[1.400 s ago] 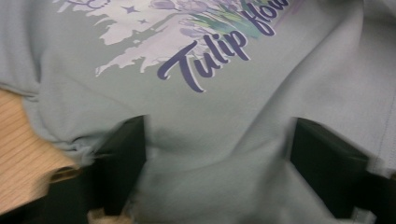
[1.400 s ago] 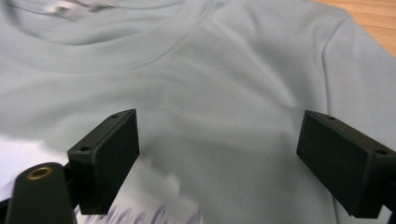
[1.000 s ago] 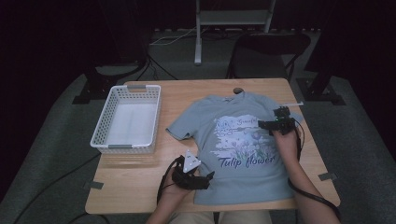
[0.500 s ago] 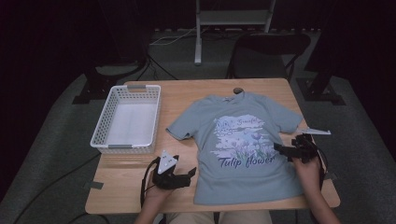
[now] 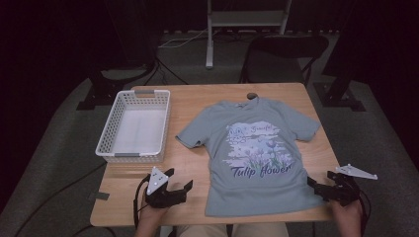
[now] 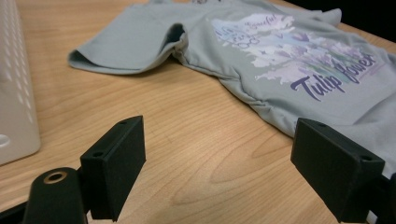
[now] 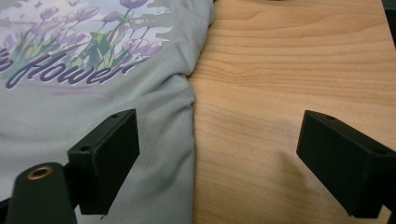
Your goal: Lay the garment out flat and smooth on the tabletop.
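We hold both grippers at the near corners of the shirt (image 5: pixel 254 153), which lies flat, print up, on the bench (image 5: pixel 197 101), right of the basket (image 5: pixel 134 126). The left gripper (image 5: pixel 179 190) stands wide open over bare wood just beside the near left hem corner; the right gripper (image 5: pixel 318 187) is also wide open at the near right side seam, with one jaw over the cloth and the other over the wood, so the seam edge runs between them. Neither gripper holds anything. In our judgement the main risk is an uneven grasp: the left gripper is off the fabric and could close on nothing, while the right could pinch only the top layer or a thin fold at the edge, which would slip out and drag the shirt askew. A pull from one side alone would bunch the print and rotate the garment. The shirt's long axis runs near-to-far across the bench, collar (image 5: pixel 251 101) pointing away from us and hem toward us; the sleeves extend left and right.
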Tool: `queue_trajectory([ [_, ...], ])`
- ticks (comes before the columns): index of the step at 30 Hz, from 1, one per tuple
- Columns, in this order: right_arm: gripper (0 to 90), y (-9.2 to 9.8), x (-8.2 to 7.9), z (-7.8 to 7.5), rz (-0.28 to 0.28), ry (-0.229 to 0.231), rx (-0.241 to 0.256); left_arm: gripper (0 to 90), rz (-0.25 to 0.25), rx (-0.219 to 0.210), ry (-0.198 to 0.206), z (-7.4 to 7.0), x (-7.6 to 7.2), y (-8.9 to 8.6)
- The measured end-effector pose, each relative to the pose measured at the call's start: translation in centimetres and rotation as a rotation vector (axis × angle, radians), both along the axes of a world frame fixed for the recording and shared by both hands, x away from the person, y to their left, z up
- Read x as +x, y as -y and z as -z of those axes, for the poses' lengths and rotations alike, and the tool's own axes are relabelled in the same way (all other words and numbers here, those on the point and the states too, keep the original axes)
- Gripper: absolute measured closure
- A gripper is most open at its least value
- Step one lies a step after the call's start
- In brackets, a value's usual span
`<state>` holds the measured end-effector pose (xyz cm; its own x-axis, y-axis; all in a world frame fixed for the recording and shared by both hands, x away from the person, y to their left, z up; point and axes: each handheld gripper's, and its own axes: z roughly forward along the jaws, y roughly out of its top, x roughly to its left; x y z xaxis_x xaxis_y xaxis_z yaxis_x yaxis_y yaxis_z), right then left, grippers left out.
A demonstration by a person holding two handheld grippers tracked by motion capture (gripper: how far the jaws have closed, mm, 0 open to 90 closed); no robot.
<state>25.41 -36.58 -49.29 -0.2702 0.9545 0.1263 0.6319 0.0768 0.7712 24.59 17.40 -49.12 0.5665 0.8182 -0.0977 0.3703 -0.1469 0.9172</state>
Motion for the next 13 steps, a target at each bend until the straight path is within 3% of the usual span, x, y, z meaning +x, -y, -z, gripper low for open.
queue_trajectory([
  [7, 13.6, 0.4, -0.2, 0.2, 0.038, 0.022, 0.06, 19.3, -0.032, -0.032, 0.096, 0.0, -0.8, -0.2],
  [10, 13.6, 0.4, -0.2, 0.3, 0.043, 0.014, 0.059, 19.3, -0.039, -0.024, 0.161, 0.1, -1.4, -0.2],
  [13, 13.3, 0.2, -0.1, 0.3, 0.032, 0.0, 0.047, 19.2, -0.037, -0.033, 0.25, 0.2, -2.0, -0.2],
])
